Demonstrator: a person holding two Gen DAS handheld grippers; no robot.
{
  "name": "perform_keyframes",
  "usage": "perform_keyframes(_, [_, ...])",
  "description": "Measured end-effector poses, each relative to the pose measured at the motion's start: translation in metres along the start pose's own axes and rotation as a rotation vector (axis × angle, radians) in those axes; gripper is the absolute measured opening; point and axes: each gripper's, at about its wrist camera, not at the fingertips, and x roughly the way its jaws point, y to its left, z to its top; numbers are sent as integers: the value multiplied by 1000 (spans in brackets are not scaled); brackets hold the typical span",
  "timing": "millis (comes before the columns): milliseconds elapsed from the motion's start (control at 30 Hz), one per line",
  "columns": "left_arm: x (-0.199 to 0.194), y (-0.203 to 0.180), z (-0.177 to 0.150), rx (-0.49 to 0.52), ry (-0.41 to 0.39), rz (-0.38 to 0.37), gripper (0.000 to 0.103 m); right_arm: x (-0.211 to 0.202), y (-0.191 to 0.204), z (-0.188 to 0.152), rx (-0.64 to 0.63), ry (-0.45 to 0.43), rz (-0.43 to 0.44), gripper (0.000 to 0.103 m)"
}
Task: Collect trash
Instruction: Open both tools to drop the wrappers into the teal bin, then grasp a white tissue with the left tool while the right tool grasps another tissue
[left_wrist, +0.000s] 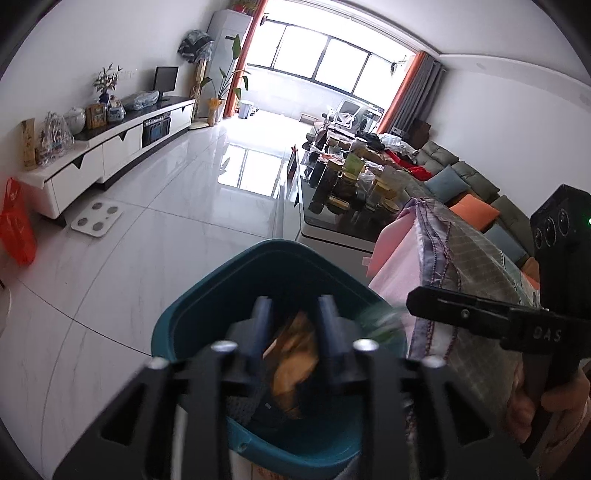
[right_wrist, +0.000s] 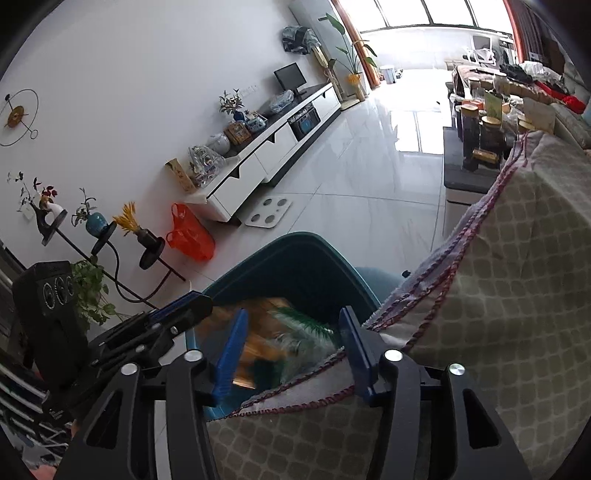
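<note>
Both tongs hang over an open teal bin (left_wrist: 207, 302), each held in a person's hand. The left gripper (left_wrist: 295, 332) points down into the bin with its dark blue fingers (left_wrist: 263, 325) spread apart; a blurred brown and orange piece of trash (left_wrist: 295, 365) shows in the gap between them, and the pads do not press on it, so this gripper is released. The right gripper (right_wrist: 291, 354) also stands parted over the bin, its bright blue fingers (right_wrist: 231, 354) well apart; between them lie the same orange-brown trash (right_wrist: 258, 332) and a blurred green and white wrapper (right_wrist: 303, 328), both inside the bin and neither one gripped. The right finger of that gripper sits just beside the hanging edge of a grey checked cloth (right_wrist: 498, 295) with red and purple stitched trim, which drapes over furniture next to the bin. Each camera sees the other gripper at the edge of its picture. Beyond the bin stretches a glossy white tiled floor (left_wrist: 166, 229). A white bathroom scale (left_wrist: 96, 219) lies on it near a long white TV cabinet (left_wrist: 110, 147) along the wall, and an orange plastic bag (right_wrist: 190, 232) sits at the cabinet's near end. Farther off, a low table crowded with jars (left_wrist: 343, 184) stands beside a grey-green sofa (left_wrist: 461, 177) with coloured cushions. At the far end, a bright window (left_wrist: 332, 62) is framed by orange curtains (left_wrist: 402, 92).
</note>
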Motion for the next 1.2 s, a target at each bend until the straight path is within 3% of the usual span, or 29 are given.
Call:
perform_keyframes(200, [-2,-3,-1,-19,-15,-24,39,-15,-3,-1,0,-31,20,58])
perform_keyframes(400, [-31,-31,-2,52,-95,-60,54,-58,-6,-11,-18,-118,47,60])
perform_keyframes(633, [-57,-96,-13,193,-158,-206,66,-125,-17,-38,-42,-232,4,62])
perform_keyframes(900, [-48,-178,-35,326,-109,-401,66,-203,-49,-77,17,-358,-110,62])
perform_keyframes(1200, [-29,-254,-69,427,-9,-566,66,-275,-100,-140,158,-444,-285,64])
